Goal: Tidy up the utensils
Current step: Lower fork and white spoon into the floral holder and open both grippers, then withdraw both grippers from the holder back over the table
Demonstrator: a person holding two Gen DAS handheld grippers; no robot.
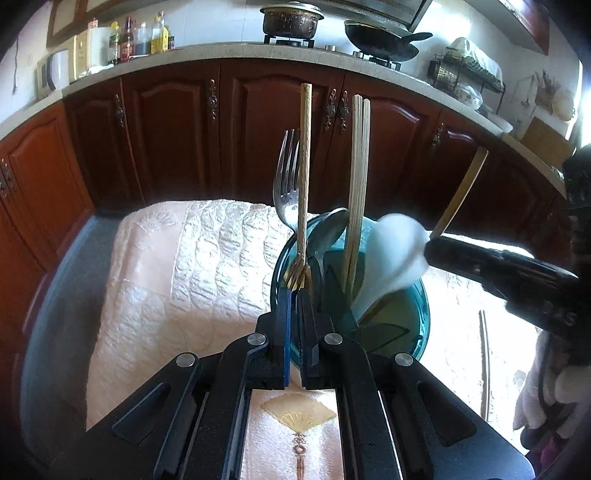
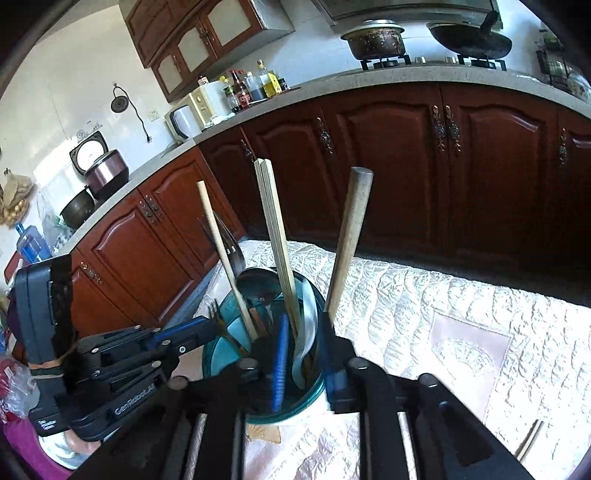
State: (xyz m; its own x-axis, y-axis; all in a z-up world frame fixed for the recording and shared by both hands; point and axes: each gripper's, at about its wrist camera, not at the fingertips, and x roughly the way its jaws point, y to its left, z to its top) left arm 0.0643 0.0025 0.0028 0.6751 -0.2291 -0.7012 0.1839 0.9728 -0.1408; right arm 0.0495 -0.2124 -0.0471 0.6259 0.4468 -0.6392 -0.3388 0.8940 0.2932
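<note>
**Utensils stand in the teal holder; both your grippers are at it**

The utensils are gathered in a translucent teal holder [image 1: 413,321] that stands on the quilted cream cloth [image 1: 177,273] covering the table, in front of the dark wood cabinets [image 1: 173,136].

Your left gripper [image 1: 294,291] has its fingers drawn nearly together, pinching the tines of a gold fork [image 1: 305,177] at the holder's left rim. That fork stands almost upright, handle up, tines down between your blue pads. Just behind it a silver fork [image 1: 286,184] points tines up, and a silver spoon [image 1: 334,229] shows its bowl above the rim. A pair of pale wooden chopsticks [image 1: 356,177] rises from the middle of the holder, side by side and touching.

Your right gripper [image 2: 303,343] comes in from the right side. In its own view the fingers sit apart, one blue pad [image 2: 280,354] inside the holder and the other finger outside the right wall. Between them lies the blurred white bowl of a ladle-style spoon [image 1: 391,254], whose wooden handle [image 2: 349,240] tilts up and to the right. Whether the pads actually press on it, you cannot tell from these views.

A single loose chopstick [image 2: 530,441] lies on the cloth to the right, well apart from the holder.

On the far counter a lidded pot [image 1: 291,20] and a black wok [image 1: 384,38] sit on the stove.
</note>
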